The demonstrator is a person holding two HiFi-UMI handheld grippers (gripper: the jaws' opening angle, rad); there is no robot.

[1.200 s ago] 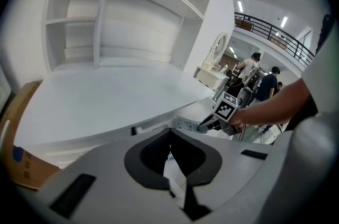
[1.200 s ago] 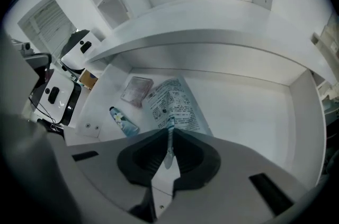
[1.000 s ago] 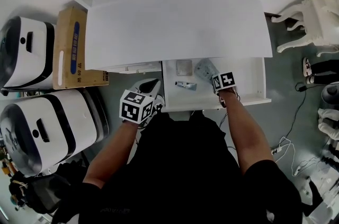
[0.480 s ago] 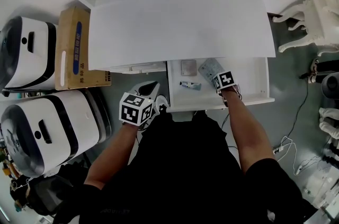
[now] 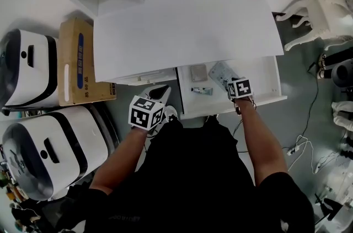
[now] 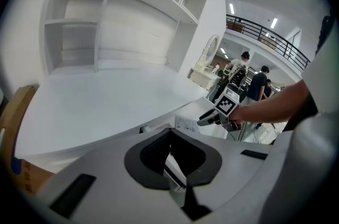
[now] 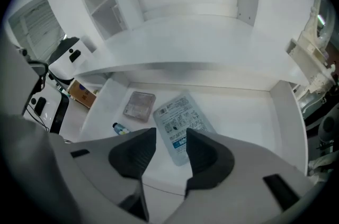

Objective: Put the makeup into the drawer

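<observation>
Head view: the white drawer [image 5: 271, 86] stands open under the surface [image 5: 187, 28], with a flat printed sachet [image 5: 219, 72] near its middle. Left gripper view: my left hand-held gripper [image 6: 170, 149] is closed and empty. Right gripper view: my right hand-held gripper [image 7: 170, 137] has just been opening, its dark pads [image 7: 132, 151] wide apart and clear above the sachet, beside a square compact [image 7: 139, 106].

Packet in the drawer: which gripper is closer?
Right. The right gripper hangs just above the packet, jaws just opened, empty; the left gripper sits left of the drawer.
</observation>
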